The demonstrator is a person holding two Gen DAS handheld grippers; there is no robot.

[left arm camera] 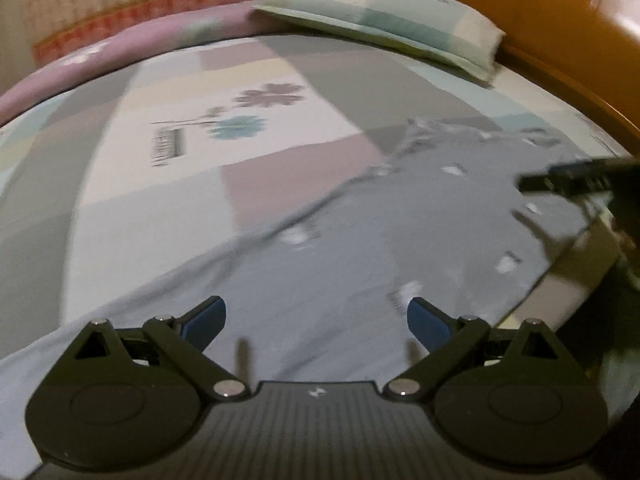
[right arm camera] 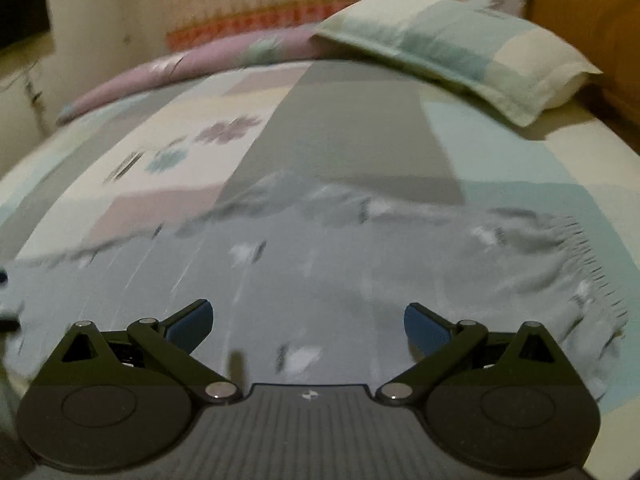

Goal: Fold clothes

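Grey white-flecked garment (right arm camera: 320,280) on pastel patchwork flowered sheet (left arm camera: 168,184)

Lighting: dim, warm indoor. I see motion blur across bed (left arm camera: 168,184) and pillow (right arm camera: 460,44); fisheye bending, dark vignette at edges.

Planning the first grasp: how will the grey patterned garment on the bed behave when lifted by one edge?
The grey garment probably goes floppy: it lies flat with soft wrinkles. Its gathered edge may stretch. It likely drags on the bedsheet rather than sliding.
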